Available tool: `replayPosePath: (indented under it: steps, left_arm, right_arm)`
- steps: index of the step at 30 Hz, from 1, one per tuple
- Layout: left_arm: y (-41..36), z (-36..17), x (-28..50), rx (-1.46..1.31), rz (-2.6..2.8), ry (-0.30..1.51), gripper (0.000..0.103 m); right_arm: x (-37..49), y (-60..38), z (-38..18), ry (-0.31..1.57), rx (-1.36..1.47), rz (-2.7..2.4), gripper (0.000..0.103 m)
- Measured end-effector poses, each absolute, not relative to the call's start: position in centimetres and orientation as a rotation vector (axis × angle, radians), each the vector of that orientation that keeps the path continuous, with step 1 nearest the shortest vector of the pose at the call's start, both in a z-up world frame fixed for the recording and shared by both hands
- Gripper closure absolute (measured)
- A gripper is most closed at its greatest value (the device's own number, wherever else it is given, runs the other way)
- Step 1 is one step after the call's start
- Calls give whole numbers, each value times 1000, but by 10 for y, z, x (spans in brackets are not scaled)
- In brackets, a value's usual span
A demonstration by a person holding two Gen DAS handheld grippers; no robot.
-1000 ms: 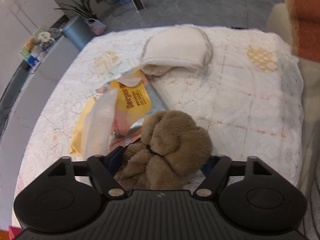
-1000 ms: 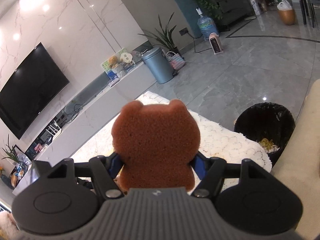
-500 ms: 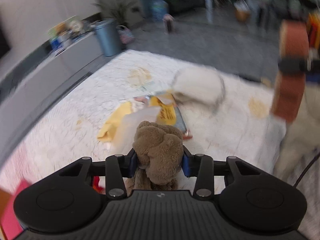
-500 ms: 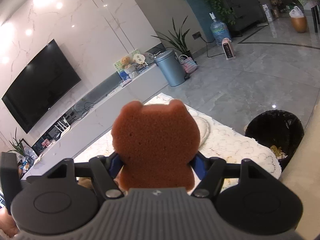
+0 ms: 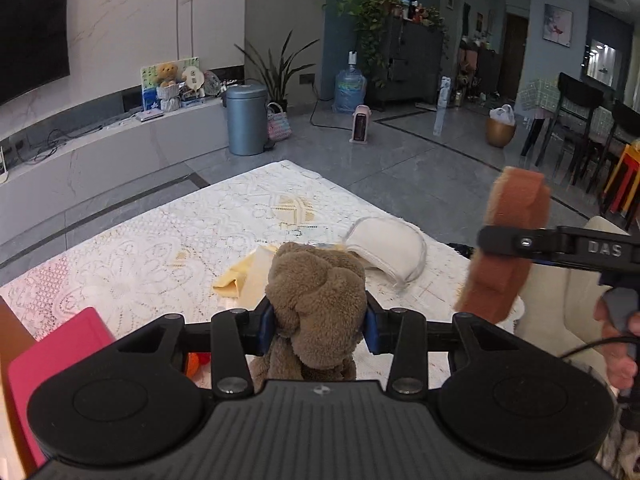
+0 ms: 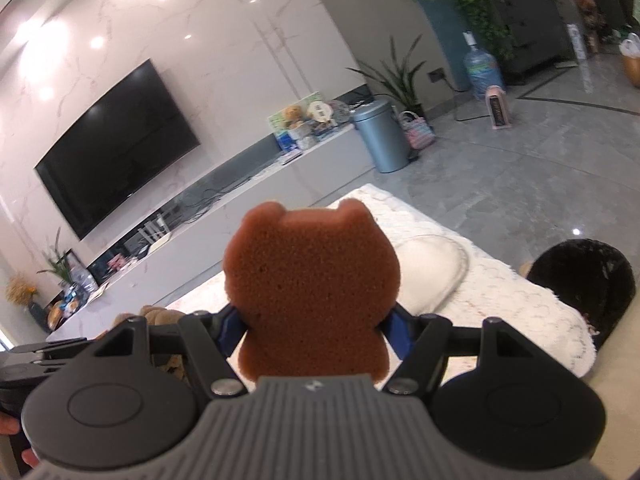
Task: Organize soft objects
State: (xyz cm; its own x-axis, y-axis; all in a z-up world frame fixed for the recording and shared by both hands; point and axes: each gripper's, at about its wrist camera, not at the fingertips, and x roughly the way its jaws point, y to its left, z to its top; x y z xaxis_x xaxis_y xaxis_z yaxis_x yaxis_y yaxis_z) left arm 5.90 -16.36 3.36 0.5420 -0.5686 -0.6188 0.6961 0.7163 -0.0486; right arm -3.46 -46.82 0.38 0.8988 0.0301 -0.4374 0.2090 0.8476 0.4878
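From the left wrist camera, the left gripper (image 5: 319,326) has its jaws clenched on a brown plush toy (image 5: 318,300); the blue pads press into the fur on both sides, after closing in on it over the last second. The toy is held up above the near edge of the table (image 5: 160,248), which is covered by a white lace cloth. Beyond the plush toy on the table lies a white pad (image 5: 386,250), and just left of the toy, partly hidden behind it, a yellow packet (image 5: 244,276). A pink box (image 5: 52,364) sits at the near left corner of the table. To the right of the plush toy, at about the same height, the right gripper (image 5: 508,242) comes in from the side, clamped around a rust-brown sponge (image 5: 506,248) seen edge-on. A hand (image 5: 618,344) shows at the right edge behind it.

From the right wrist camera, the right gripper (image 6: 314,326) grasps the bear-shaped sponge (image 6: 310,292) across its lower half, ears pointing up, the flat face towards the lens. The white pad (image 6: 434,270) lies on the table (image 6: 520,300) behind and to the right of the sponge. Further right of the sponge, off the table's far corner, stands a black bin (image 6: 588,284). Low at the left of the sponge, a bit of the plush toy (image 6: 154,314) and the dark body of the left gripper show; its jaws cannot be read from here.
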Motion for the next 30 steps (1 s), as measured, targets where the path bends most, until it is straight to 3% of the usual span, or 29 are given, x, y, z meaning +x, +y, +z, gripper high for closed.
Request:
replayPosePath:
  steps: [14, 30]
  left_arm:
    - [-45, 66, 39, -209, -595, 585, 55]
    - [88, 60, 24, -272, -248, 438, 55]
  right_arm:
    - [-41, -435, 37, 408, 576, 126, 34]
    - [-27, -308, 115, 416, 530, 469, 34]
